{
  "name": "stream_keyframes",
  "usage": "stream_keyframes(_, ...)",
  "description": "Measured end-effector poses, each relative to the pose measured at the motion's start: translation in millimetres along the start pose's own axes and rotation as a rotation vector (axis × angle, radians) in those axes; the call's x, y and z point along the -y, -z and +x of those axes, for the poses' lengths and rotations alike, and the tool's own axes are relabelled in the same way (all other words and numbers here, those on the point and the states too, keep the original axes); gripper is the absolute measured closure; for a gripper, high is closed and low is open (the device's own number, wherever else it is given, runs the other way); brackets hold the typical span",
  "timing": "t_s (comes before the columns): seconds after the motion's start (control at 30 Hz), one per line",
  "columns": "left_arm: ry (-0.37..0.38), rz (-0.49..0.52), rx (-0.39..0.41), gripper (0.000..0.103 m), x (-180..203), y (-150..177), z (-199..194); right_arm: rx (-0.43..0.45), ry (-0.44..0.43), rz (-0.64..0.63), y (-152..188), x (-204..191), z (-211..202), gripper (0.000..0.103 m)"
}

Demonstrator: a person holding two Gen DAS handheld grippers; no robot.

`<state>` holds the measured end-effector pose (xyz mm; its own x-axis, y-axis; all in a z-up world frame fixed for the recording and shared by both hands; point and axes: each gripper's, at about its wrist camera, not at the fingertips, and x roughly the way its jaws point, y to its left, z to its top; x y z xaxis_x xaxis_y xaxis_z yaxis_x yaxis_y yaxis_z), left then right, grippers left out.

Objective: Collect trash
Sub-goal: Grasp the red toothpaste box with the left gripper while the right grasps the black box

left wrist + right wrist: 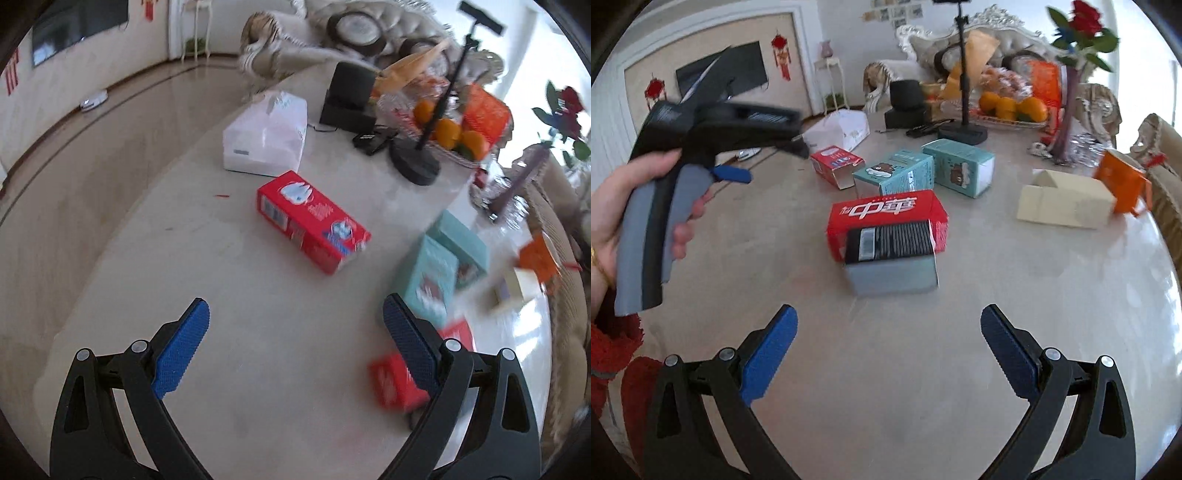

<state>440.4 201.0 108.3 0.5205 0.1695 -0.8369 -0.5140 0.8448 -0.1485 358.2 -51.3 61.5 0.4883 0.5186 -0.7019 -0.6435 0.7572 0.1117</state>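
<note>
Empty cartons lie scattered on a pale marble table [240, 350]. In the left wrist view, a long red carton [312, 226] lies ahead of my open, empty left gripper [295, 332]; two teal cartons [441, 267] and a small red box [397, 382] are at the right. In the right wrist view, a red carton with a grey open end [888, 230] lies just ahead of my open, empty right gripper [888, 343]. Behind it are two teal cartons [923, 171], a small red carton [836, 164], a cream carton [1065, 201] and an orange box [1121, 182]. The left gripper's handle [683, 177] is held at the left.
A white tissue pack [266, 134], a black speaker [347, 98], a black stand with round base [415, 162], a fruit tray with oranges [450, 133] and a vase of red flowers [1071, 85] stand at the table's far side. Floor [92, 166] lies beyond the left edge.
</note>
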Motion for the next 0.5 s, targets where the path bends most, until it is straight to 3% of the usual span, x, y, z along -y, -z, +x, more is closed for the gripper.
stream_keyframes(0.27,-0.037,-0.158,-0.068,0.011,11.8,-35.9,63.6,-0.026,-0.021,-0.061,-19.4,-3.2,26.5,0.008)
stream_keyframes(0.37,-0.03,-0.175,-0.076,0.011,22.4,-44.6,77.2,-0.037,-0.023,-0.081,-24.5,-0.9,34.1,0.008)
stream_keyframes(0.5,-0.103,-0.157,-0.092,0.011,33.1,-53.1,96.7,-0.045,-0.025,-0.101,-31.3,2.3,43.6,0.008)
